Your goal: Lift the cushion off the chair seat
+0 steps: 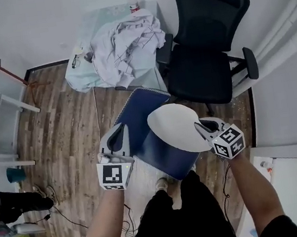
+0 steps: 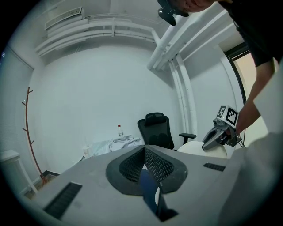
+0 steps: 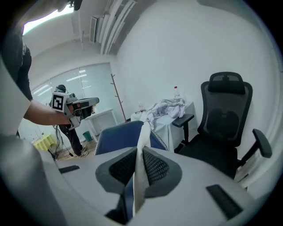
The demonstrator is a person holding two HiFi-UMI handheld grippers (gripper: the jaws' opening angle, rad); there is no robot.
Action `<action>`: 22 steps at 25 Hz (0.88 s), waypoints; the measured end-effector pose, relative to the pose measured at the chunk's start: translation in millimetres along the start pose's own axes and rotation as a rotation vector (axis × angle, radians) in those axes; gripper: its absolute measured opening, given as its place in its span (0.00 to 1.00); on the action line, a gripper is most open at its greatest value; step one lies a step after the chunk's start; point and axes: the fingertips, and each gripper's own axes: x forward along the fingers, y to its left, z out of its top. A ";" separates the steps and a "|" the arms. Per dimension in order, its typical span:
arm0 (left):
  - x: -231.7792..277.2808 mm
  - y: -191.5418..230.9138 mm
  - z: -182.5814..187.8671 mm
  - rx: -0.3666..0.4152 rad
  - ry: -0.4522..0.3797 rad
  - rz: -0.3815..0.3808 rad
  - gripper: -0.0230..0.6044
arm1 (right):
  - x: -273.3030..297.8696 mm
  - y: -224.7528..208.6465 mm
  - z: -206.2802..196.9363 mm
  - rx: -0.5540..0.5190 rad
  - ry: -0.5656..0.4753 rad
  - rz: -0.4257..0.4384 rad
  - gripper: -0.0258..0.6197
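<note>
**Cushion (image 1: 138,122) pinched at two edges, clear of the seat**

The left gripper (image 1: 118,131) is closed on the cushion's blue edge. The right gripper (image 1: 201,128) is clamped on the opposite edge, where the pale underside folds over. The cushion hangs between them in front of the person, apart from the black office chair (image 1: 203,72). It looks light and soft (it curls and droops between the grips). Opposite edges therefore suit it, while a single corner hold would likely let it flop.
</note>
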 end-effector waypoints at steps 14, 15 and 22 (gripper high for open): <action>-12.4 19.9 68.2 0.024 -0.103 0.022 0.04 | -58.3 8.5 85.8 -0.104 -0.065 -0.052 0.11; -14.3 20.1 71.7 0.026 -0.110 0.024 0.04 | -62.2 8.5 90.9 -0.112 -0.071 -0.056 0.11; -19.9 15.3 99.3 0.047 -0.140 -0.002 0.04 | -92.2 10.0 126.6 -0.135 -0.127 -0.080 0.11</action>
